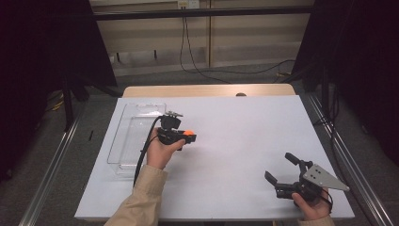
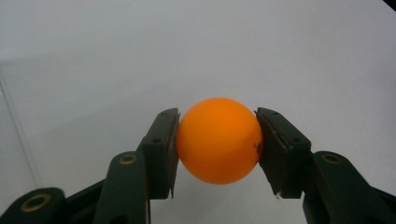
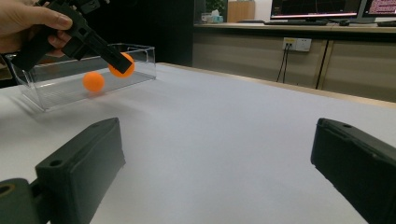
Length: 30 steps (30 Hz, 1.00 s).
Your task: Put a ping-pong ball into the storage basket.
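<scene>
Orange ball point(image 2: 218, 140) clamped in raised left claw point(image 2: 217, 144), tilted downward.

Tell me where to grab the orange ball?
Across the widest middle of the ball, one pad each side, as the left gripper holds it. It is round, so any side works; off-centre pads would likely slip off.

I see the ball point(image 2: 218, 140), plain orange, round and smooth, pinched on both sides between my left tongs point(image 2: 217, 142). It hangs clear above the white counter point(image 1: 244, 141), just beside the clear bin point(image 1: 136, 136) on the counter's left.
</scene>
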Each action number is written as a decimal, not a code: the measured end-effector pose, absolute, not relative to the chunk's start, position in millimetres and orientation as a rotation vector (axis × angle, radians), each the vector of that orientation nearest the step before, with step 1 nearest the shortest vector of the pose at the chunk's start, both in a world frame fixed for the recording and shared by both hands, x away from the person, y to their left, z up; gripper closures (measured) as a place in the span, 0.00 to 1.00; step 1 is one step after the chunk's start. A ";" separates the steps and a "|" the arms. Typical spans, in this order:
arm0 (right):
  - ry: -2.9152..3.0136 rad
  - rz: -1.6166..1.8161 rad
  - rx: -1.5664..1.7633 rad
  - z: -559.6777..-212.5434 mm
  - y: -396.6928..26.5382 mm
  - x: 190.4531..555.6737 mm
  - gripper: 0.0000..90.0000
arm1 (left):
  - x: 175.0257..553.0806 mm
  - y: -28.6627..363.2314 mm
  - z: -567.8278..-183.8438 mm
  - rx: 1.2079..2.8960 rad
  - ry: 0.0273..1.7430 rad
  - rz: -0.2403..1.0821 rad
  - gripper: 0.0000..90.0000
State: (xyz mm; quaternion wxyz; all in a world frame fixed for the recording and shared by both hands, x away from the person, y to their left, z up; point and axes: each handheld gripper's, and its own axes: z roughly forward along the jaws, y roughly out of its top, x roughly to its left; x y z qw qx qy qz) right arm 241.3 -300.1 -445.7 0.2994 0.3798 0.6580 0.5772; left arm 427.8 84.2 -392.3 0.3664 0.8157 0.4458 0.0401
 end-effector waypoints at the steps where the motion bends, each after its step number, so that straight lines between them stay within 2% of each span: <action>1: 1.748 1.533 1.008 -445.7 -300.3 241.3 0.02 | 427.8 84.1 -391.7 2.101 1.142 0.102 0.57; 30: 1.747 1.533 1.011 -445.7 -300.5 241.2 0.02 | 427.7 91.7 -384.1 2.093 1.140 0.110 0.57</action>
